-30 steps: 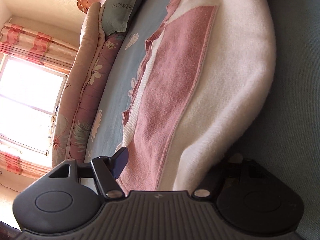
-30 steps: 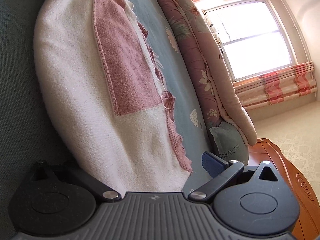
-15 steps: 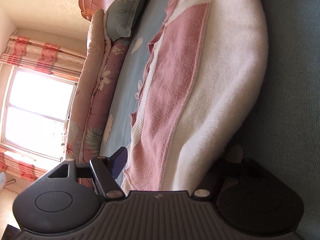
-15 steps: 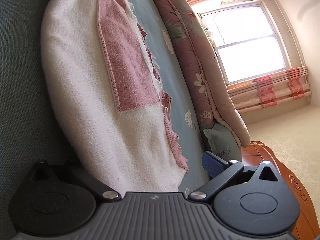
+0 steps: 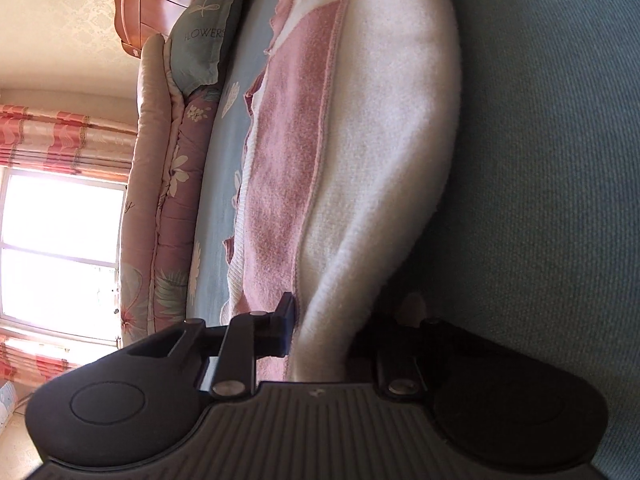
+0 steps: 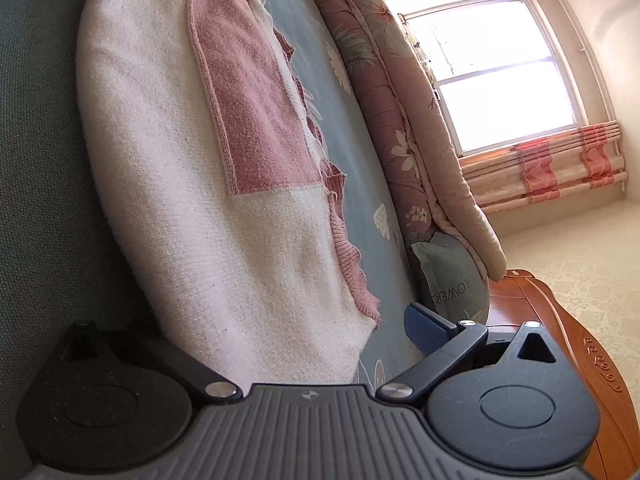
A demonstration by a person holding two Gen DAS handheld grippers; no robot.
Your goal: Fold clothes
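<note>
A white knit sweater with a large pink panel (image 5: 360,152) lies spread on the bed, seen edge-on; it also shows in the right wrist view (image 6: 208,152). My left gripper (image 5: 332,328) is shut on the near white fold of the sweater, one finger (image 5: 284,320) on top and the other beneath the cloth. My right gripper (image 6: 288,344) is open, with the sweater's other near end between its spread fingers; its blue pad (image 6: 424,332) stands clear of the cloth.
The grey-green bed surface (image 5: 552,160) lies beside the sweater. A blue floral sheet (image 6: 352,120), a rolled pink quilt (image 6: 400,120), a "FLOWERS" pillow (image 5: 204,40) and a wooden headboard (image 6: 560,340) lie beyond. A bright window (image 6: 500,68) is behind.
My left gripper's fingers have closed onto the sweater's fold. The right gripper has stayed open and shifted slightly along the sweater.
</note>
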